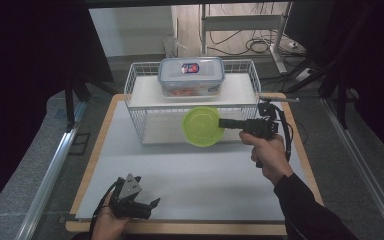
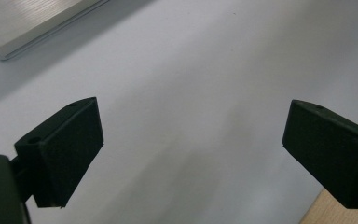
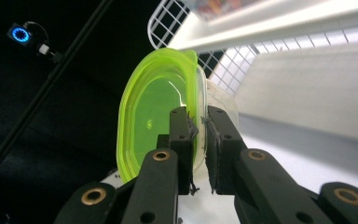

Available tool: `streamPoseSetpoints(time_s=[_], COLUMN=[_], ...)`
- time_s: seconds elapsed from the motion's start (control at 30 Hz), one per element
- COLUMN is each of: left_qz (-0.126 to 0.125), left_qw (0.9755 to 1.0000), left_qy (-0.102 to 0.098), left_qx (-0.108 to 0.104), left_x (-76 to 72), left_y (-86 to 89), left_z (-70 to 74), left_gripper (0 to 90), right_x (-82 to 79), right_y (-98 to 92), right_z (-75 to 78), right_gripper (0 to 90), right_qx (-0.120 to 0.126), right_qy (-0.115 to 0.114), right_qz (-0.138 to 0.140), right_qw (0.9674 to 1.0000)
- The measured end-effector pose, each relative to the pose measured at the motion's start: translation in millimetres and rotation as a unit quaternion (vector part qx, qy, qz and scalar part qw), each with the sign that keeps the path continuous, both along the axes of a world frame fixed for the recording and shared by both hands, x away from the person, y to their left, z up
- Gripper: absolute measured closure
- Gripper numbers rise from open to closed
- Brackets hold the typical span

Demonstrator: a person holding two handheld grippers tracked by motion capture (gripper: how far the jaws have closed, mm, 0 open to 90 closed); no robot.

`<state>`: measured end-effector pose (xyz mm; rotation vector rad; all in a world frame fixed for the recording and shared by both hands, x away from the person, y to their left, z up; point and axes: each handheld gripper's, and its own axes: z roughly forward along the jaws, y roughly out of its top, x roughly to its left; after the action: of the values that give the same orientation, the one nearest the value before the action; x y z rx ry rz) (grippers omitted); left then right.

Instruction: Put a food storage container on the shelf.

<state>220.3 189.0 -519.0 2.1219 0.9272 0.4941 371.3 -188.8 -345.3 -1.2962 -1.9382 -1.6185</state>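
A round container with a lime-green lid [image 1: 201, 126] hangs in the air in front of the white wire shelf rack [image 1: 140, 95], tilted on its side. My right gripper [image 1: 223, 123] is shut on its rim; in the right gripper view the two black jaws pinch the edge of the green-lidded container [image 3: 154, 116] between their fingertips [image 3: 182, 128]. My left gripper [image 1: 150, 205] rests low at the table's near left edge, jaws wide apart with nothing between them; its view shows the same open left gripper [image 2: 191, 158] over bare white table.
A clear rectangular food box with a blue-rimmed lid [image 1: 191, 75] sits on the rack's upper shelf. The lower shelf [image 1: 162, 131] is bare behind the held container. The white tabletop [image 1: 190, 175] has a wooden rim. Dark curtains flank both sides.
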Motion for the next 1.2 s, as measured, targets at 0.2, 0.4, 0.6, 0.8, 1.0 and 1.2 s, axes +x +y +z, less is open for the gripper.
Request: streamPoseSetpoints(time_s=[0.2,0.4,0.6,0.8,1.0,1.2], left_qz=[0.004,0.004,0.005,0.006,0.005,0.004], left_qw=[1.0000,1.0000,1.0000,0.9999,1.0000,1.0000], left_qy=[-0.002,-0.001,-0.003,-0.003,-0.002,-0.001], left_qx=[-0.004,-0.006,-0.007,-0.008,-0.007,-0.007], left_x=[0.2,0.4,0.0,0.1,0.6,0.7], left_y=[-0.1,0.7,1.3,1.7,1.7,2.0], left_z=[0.1,0.3,1.2,1.3,0.9,0.9], left_gripper=[5.0,5.0,5.2,5.3,5.5,5.6], right_x=[7.4,18.3,30.8,45.1,58.7,74.8], right_y=[-1.9,-1.7,1.5,4.5,9.8,21.5], right_z=[21.7,43.8,61.8,71.6,80.0,87.4], right_gripper=[82.4,82.4,82.4,82.5,82.5,82.5], right_qx=[0.013,0.017,0.019,0.026,0.026,0.017], right_qy=[-0.010,-0.014,-0.027,-0.029,-0.028,-0.028], right_qz=[-0.007,-0.018,-0.032,-0.051,-0.065,-0.082], right_qw=[0.9998,0.9996,0.9990,0.9979,0.9971,0.9961])
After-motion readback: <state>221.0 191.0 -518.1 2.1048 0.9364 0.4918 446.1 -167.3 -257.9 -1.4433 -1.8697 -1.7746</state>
